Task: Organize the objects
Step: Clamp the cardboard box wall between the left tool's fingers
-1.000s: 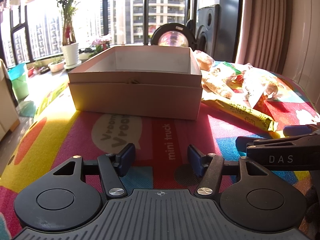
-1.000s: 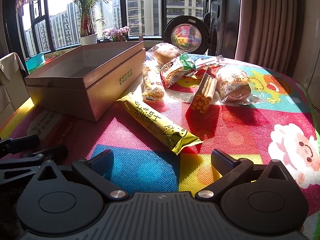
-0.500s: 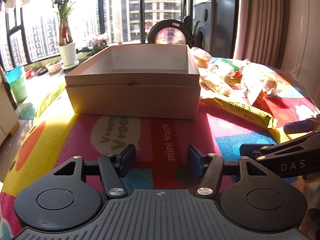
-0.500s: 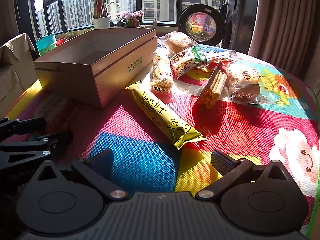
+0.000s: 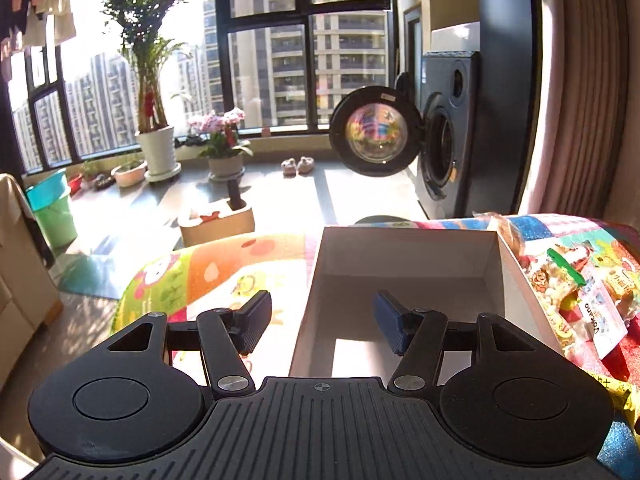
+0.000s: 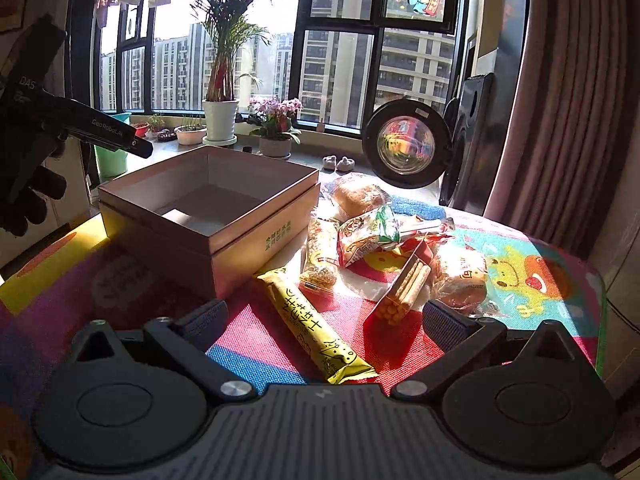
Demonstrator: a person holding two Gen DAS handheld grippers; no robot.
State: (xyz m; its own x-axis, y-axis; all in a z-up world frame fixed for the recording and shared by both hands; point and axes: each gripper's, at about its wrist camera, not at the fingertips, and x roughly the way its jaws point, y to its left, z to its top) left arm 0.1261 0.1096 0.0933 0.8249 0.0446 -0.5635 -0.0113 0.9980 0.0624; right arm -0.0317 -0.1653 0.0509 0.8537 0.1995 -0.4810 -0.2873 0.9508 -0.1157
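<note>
Both tongs gape wide and empty: left tongs (image 5: 322, 322) above the box (image 6: 256, 236) (sunlit inside), right tongs (image 6: 326, 322) over the yellow snack bar (image 6: 316, 328).

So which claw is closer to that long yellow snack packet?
The right claw: the yellow packet lies on the mat between its open fingers. The left claw is raised over the near left edge of the cardboard box, farther off.

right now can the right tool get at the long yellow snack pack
Probably yes. The right tool is open, and the yellow snack pack lies flat on the mat straight ahead between its fingers, with nothing on top; the stick box sits just beside it.
</note>
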